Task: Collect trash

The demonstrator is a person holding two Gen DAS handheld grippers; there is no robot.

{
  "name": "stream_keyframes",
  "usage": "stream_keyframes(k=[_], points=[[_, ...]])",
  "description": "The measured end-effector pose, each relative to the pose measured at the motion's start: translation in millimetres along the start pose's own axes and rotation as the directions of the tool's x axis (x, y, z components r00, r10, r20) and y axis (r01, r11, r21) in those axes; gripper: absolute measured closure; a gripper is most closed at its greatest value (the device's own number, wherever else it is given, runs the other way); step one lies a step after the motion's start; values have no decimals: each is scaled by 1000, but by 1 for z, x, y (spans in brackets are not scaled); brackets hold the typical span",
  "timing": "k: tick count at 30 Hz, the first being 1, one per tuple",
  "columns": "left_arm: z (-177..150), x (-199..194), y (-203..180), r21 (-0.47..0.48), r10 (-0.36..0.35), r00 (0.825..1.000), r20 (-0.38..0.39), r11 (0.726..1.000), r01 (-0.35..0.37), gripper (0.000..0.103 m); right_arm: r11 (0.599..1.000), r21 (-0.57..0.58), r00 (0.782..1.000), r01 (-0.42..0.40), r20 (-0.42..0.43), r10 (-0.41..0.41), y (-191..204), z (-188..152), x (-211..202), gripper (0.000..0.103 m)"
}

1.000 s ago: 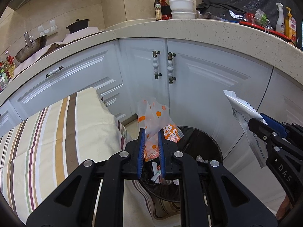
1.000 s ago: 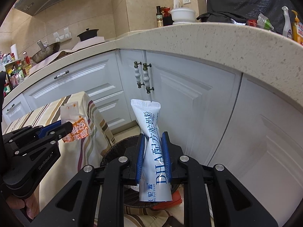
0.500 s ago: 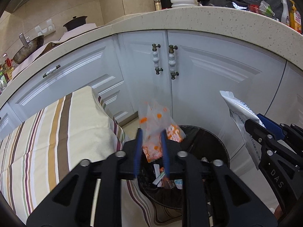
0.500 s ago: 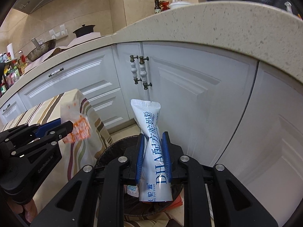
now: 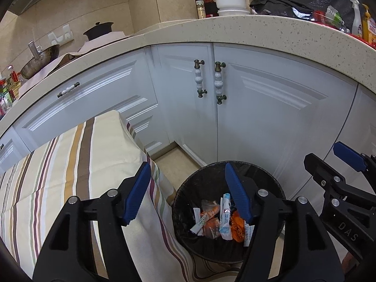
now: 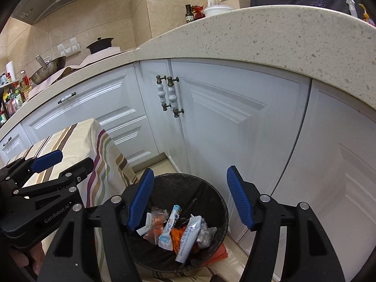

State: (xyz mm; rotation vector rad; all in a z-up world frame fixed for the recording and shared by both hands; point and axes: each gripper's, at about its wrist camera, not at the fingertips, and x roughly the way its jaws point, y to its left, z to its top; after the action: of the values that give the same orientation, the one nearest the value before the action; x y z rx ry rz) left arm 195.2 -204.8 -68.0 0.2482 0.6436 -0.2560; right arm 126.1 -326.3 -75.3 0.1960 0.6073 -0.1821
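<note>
A black round trash bin (image 5: pixel 202 183) (image 6: pixel 199 192) stands on the floor below both grippers. Among the litter in it lie a white sachet with blue lettering (image 6: pixel 188 237) and a clear bag with orange print (image 5: pixel 209 208) (image 6: pixel 157 216). My left gripper (image 5: pixel 186 171) (image 6: pixel 75 158) hangs over the bin's left rim, its jaws opening with nothing between them. Right of it, my right gripper (image 6: pixel 190 171) (image 5: pixel 322 151) is above the bin, its jaws likewise opening and empty.
A table with a striped cloth (image 5: pixel 70 164) (image 6: pixel 77 136) stands close against the bin's left side. White cabinet doors (image 5: pixel 270 117) under a speckled countertop (image 5: pixel 258 30) rise just behind the bin. A flat orange-red piece (image 6: pixel 218 256) lies on the floor by the bin.
Both grippers opened. The orange-printed bag left the left jaws and the white sachet left the right jaws; both now lie in the bin.
</note>
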Motion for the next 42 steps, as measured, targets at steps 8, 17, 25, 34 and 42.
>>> stream_keyframes(k=[8, 17, 25, 34, 42], points=[[0, -15, 6, -10, 0, 1000, 25, 1000, 0, 33, 1000, -6, 1000, 15, 14, -15, 0, 3, -12, 34], [-3, -41, 17, -30, 6, 998, 61, 1000, -4, 28, 1000, -21, 999, 19, 26, -19, 9, 2, -30, 31], [-10, -73, 33, -57, 15, 995, 101, 998, -9, 23, 999, -36, 999, 24, 49, -22, 20, -1, -57, 27], [-26, -108, 57, -81, 39, 990, 133, 996, -28, 22, 997, -71, 998, 16, 69, -11, 39, -6, -84, 24], [-42, -140, 86, -135, 65, 987, 149, 990, -45, 21, 994, -111, 995, 6, 102, 6, 61, -10, -113, 21]])
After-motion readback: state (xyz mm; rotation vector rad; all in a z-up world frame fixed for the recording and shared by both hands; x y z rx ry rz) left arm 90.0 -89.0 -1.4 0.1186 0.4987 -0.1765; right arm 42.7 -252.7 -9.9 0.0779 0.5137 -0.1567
